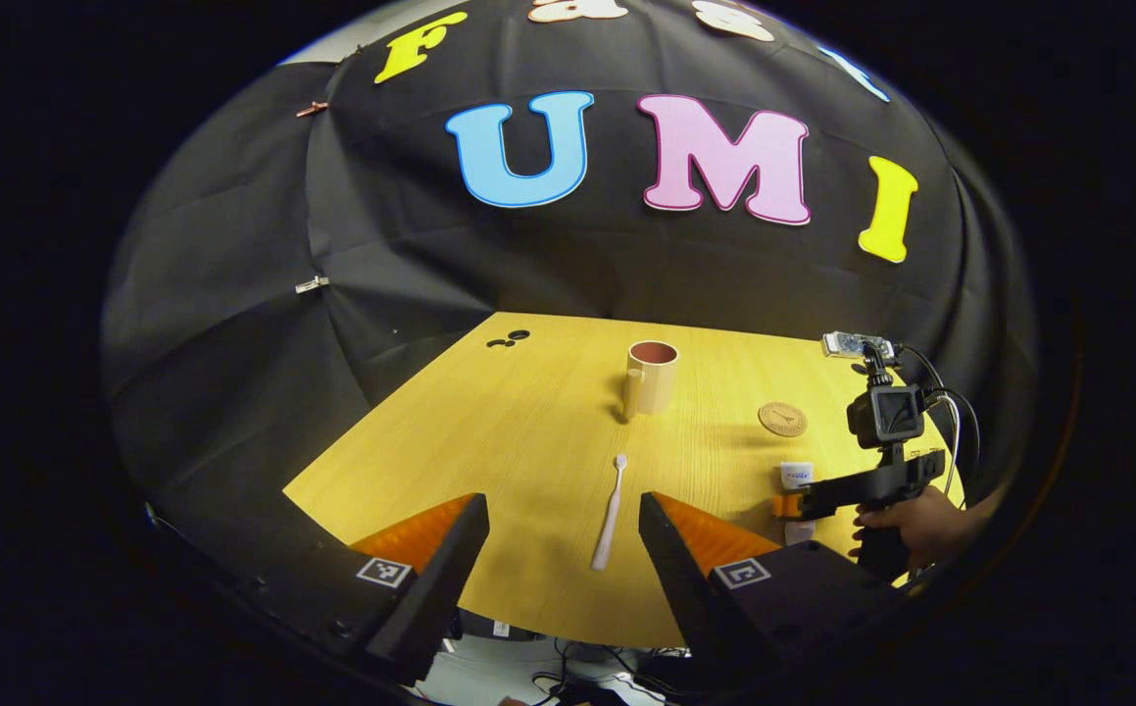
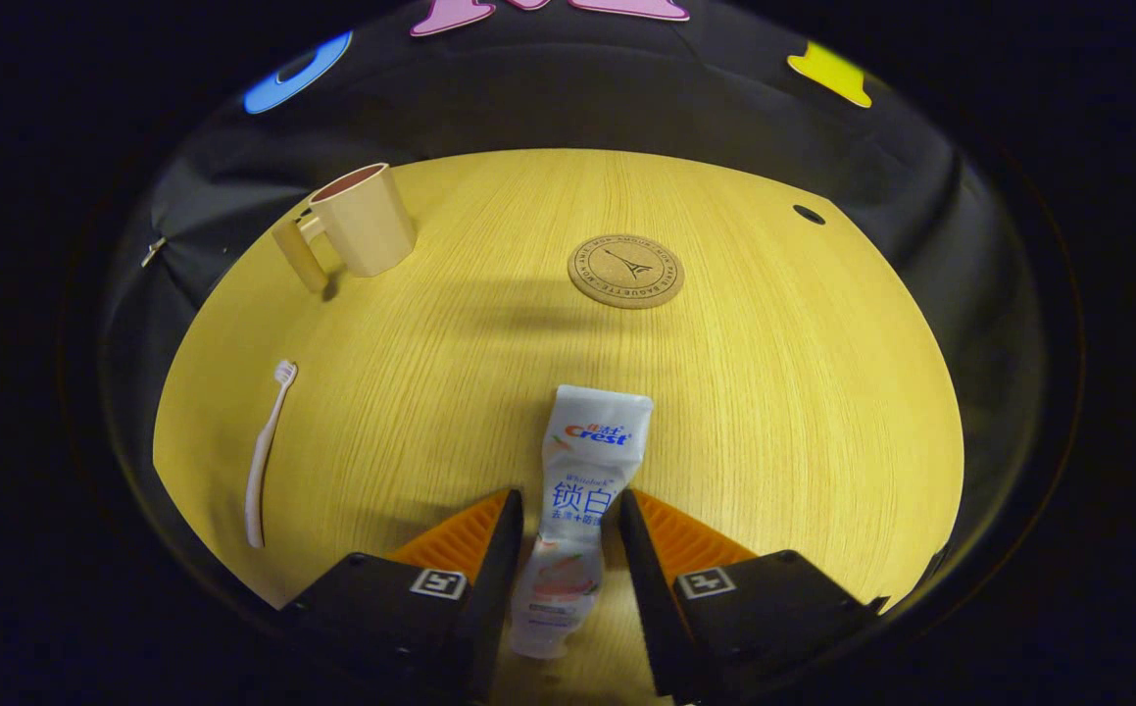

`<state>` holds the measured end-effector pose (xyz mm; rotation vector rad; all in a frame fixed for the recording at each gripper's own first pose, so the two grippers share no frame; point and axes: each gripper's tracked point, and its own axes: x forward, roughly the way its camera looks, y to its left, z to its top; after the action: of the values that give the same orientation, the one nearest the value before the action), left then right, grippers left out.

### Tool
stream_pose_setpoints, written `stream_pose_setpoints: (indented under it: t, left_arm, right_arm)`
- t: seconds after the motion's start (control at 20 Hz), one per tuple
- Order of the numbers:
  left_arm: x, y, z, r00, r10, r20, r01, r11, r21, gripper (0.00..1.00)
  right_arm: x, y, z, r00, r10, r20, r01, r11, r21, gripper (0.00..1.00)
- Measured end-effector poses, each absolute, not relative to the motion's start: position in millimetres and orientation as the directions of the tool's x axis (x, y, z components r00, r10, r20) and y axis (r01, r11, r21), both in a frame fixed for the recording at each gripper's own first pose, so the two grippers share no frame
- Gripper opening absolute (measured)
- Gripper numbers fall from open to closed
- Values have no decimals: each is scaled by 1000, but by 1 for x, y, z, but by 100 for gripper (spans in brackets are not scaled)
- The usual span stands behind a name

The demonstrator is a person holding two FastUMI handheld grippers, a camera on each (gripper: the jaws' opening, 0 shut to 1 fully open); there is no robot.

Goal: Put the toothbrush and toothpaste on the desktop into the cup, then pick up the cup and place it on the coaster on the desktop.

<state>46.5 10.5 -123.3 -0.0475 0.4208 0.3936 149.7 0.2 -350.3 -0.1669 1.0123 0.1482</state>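
Right gripper (image 2: 564, 510) is low over the desktop (image 2: 822, 392), its two fingers hugging the flanks of the toothpaste (image 2: 582, 490); they look pressed against the tube, which lies flat with its crimped end pointing away toward the coaster (image 2: 625, 271). From the left gripper view, that same gripper (image 1: 791, 504) sits far right with a hand (image 1: 911, 525) on its grip, the toothpaste (image 1: 797, 475) poking out past its fingertips.

Left gripper (image 1: 564, 515) is spread wide, grasping nothing, hovering above the near edge of the desktop (image 1: 528, 431). The toothbrush (image 1: 610, 510) lies flat between its fingers, touching neither, bristles pointing away toward the cup (image 1: 651, 377).

The cup stands upright and empty farther back, handle toward the camera. The coaster (image 1: 782, 419) lies to its right, well apart, bare.
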Motion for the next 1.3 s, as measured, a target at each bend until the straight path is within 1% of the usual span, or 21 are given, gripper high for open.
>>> stream_pose_setpoints:
  t: [0.1, 0.15, 0.2, 0.3, 0.35, 0.4, 0.55, 0.8, 0.85, 0.9, 1.05, 1.3]
  left_arm:
    - [46, 11, -122, 843, 367, -393, -374, 925, 64, 96]
    - [45, 11, -122, 845, 367, -389, -369, 927, 73, 96]
    - [43, 10, -124, 846, 365, -389, -366, 928, 75, 96]
    - [40, 10, -128, 843, 360, -399, -367, 928, 64, 96]
    - [38, 10, -132, 840, 361, -404, -371, 927, 57, 96]
    - [39, 13, -134, 836, 364, -411, -378, 925, 50, 96]
    - [40, 17, -140, 831, 359, -424, -380, 924, 37, 96]
    - [57, 26, -162, 825, 296, -481, -323, 946, 28, 96]
    - [64, 26, -168, 824, 273, -496, -304, 953, 20, 96]
    - [69, 25, -174, 821, 255, -510, -287, 958, 15, 96]
    - [93, 22, -191, 803, 191, -565, -252, 967, -32, 96]
    - [136, 27, -222, 743, 156, -651, -252, 966, -56, 97]
  right_arm:
    - [149, 0, -350, 508, 40, -861, -200, 977, -73, 40]
    - [149, 1, -351, 497, 41, -867, -205, 976, -71, 40]
    - [149, 1, -350, 481, 42, -876, -214, 974, -71, 37]
    - [149, 2, -351, 459, 55, -887, -226, 972, -57, 28]
    - [149, 2, -351, 457, 64, -887, -235, 971, -51, 34]
    - [149, 2, -350, 450, 77, -889, -246, 968, -41, 29]
    - [144, -4, -346, 442, 91, -892, -246, 969, -23, 29]
    - [148, -15, -313, 499, 135, -856, -261, 965, 0, 29]
    - [149, -18, -306, 511, 143, -847, -264, 965, 3, 24]
    - [150, -21, -299, 522, 149, -840, -264, 964, 7, 29]
    - [147, -31, -281, 550, 166, -818, -253, 967, 27, 28]
    - [135, -53, -258, 577, 193, -794, -261, 964, 45, 28]
